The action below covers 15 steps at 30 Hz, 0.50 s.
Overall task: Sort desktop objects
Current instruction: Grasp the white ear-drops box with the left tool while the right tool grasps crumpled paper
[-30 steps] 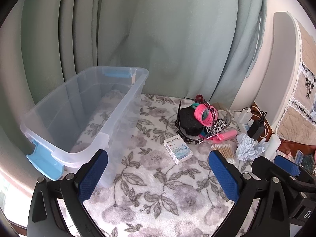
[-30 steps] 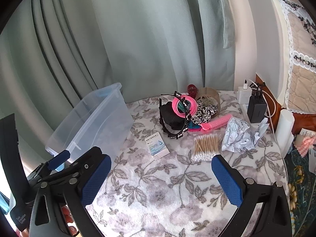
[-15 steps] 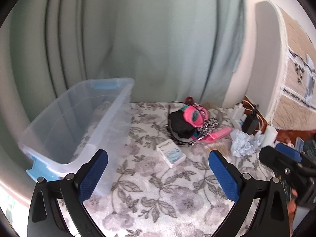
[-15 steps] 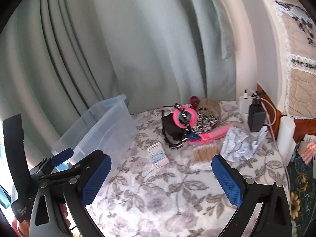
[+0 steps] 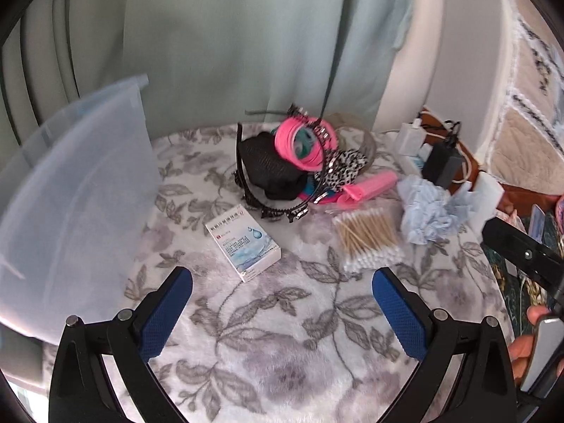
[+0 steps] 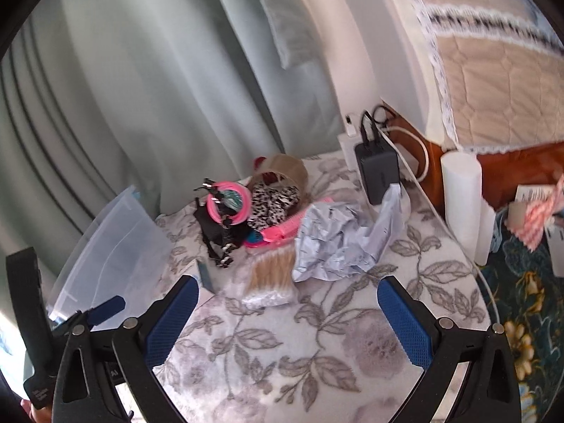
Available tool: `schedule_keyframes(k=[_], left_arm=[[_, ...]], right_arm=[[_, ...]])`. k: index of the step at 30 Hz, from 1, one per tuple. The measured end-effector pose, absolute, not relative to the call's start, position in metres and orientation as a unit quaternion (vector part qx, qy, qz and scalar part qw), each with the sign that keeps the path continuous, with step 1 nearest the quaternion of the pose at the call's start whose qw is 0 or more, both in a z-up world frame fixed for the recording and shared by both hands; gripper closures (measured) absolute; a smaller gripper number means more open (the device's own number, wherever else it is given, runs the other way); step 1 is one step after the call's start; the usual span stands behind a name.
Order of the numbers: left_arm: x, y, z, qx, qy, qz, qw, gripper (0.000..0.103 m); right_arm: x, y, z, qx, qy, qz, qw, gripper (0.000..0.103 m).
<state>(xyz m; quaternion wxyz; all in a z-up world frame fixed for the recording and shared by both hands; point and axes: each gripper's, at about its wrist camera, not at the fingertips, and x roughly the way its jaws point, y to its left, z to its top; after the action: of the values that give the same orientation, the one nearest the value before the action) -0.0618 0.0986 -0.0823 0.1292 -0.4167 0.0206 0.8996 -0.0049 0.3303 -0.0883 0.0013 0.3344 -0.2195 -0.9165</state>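
Observation:
On the floral cloth lie a white and blue medicine box [image 5: 243, 241], a bundle of cotton swabs [image 5: 368, 239] [image 6: 271, 276], crumpled pale blue paper [image 5: 428, 209] [image 6: 338, 243], a pink comb [image 5: 370, 188] and a heap of hair things with pink bands [image 5: 303, 141] [image 6: 229, 202]. A clear storage bin [image 5: 70, 194] [image 6: 112, 243] stands at the left. My left gripper [image 5: 282, 312] is open and empty, just short of the box and swabs. My right gripper [image 6: 287, 320] is open and empty, in front of the swabs and paper.
A black charger [image 6: 377, 169] with white cables and a white cylinder [image 6: 460, 197] stand at the right rear. Green curtains [image 5: 229, 42] hang behind the table. A quilted bed edge [image 6: 493, 53] is at the right. The table edge drops off at the right onto dark floral fabric [image 6: 521, 282].
Both grippers have turned right and moved closer to the pile of objects. The bin has slid toward the left edge of both views. Both stay open.

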Motion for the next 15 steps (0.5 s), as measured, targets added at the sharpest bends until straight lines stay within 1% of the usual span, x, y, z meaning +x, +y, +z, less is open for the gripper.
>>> schedule_keyframes(k=[5,9,15], left_arm=[[-0.094,0.095,-0.112,-0.448,-0.019,0.886,0.116,0.001],[-0.115,0.096,-0.128,-0.467,-0.005,0.880,0.084,0.001],[-0.138,0.093,-0.150,-0.504,-0.008,0.862,0.054,0.001]], right_arm=[[-0.030,0.352,-0.114,0.354,-0.274,-0.894,-0.005,0.000],[-0.055,0.360,-0.131,0.370,-0.296,-0.880,-0.013,0.000],[-0.089,0.369,-0.158,0.404,-0.316,-0.858,-0.030,0.000]])
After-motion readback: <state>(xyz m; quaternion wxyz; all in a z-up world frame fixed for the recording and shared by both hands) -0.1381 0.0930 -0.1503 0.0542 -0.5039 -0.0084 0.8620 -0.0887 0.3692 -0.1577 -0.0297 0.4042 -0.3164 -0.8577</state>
